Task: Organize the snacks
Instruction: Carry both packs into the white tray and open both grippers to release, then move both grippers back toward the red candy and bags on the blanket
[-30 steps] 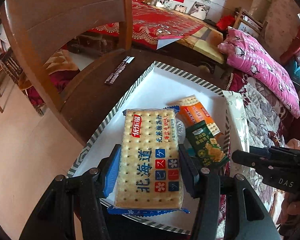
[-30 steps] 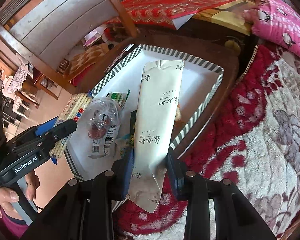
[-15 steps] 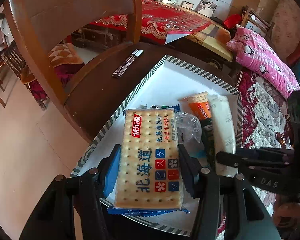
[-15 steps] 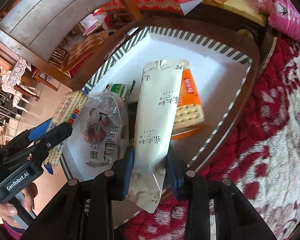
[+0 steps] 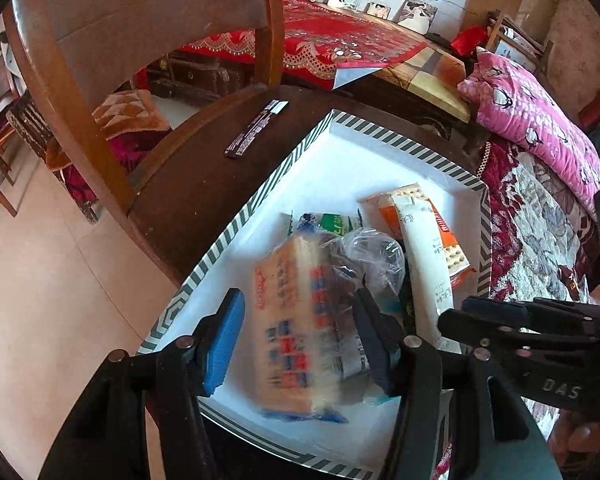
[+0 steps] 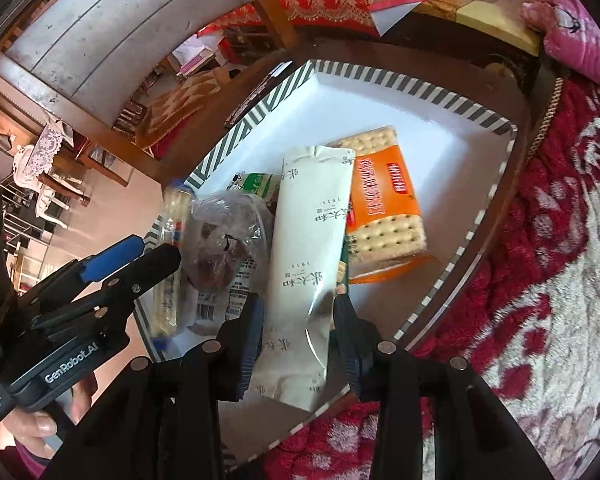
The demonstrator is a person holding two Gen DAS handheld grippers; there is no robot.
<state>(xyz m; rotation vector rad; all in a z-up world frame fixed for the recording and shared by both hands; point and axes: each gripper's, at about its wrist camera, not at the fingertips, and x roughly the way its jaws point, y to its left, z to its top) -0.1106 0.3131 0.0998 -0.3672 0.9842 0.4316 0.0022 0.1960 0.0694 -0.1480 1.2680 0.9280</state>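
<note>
A white tray with a striped rim (image 5: 300, 152) (image 6: 400, 80) sits on a dark round table. My left gripper (image 5: 300, 332) is open; the yellow cracker pack with blue characters (image 5: 292, 320) is blurred between its spread fingers, over the tray's near part, and shows on edge in the right wrist view (image 6: 172, 248). My right gripper (image 6: 298, 320) is open around the long cream packet (image 6: 312, 248), which lies in the tray. An orange cracker pack (image 6: 384, 204), a clear bag of dark snacks (image 6: 224, 248) and a green packet (image 6: 256, 184) also lie in the tray.
A wooden chair (image 5: 100, 60) stands behind the table at the left. A black wrapper strip (image 5: 256, 128) lies on the table beside the tray. A red floral blanket (image 6: 540, 260) and a pink pillow (image 5: 532, 120) are on the right.
My left gripper has opened and the yellow cracker pack has left its grip and tipped toward the tray. My right gripper has opened and the cream packet has come down into the tray.
</note>
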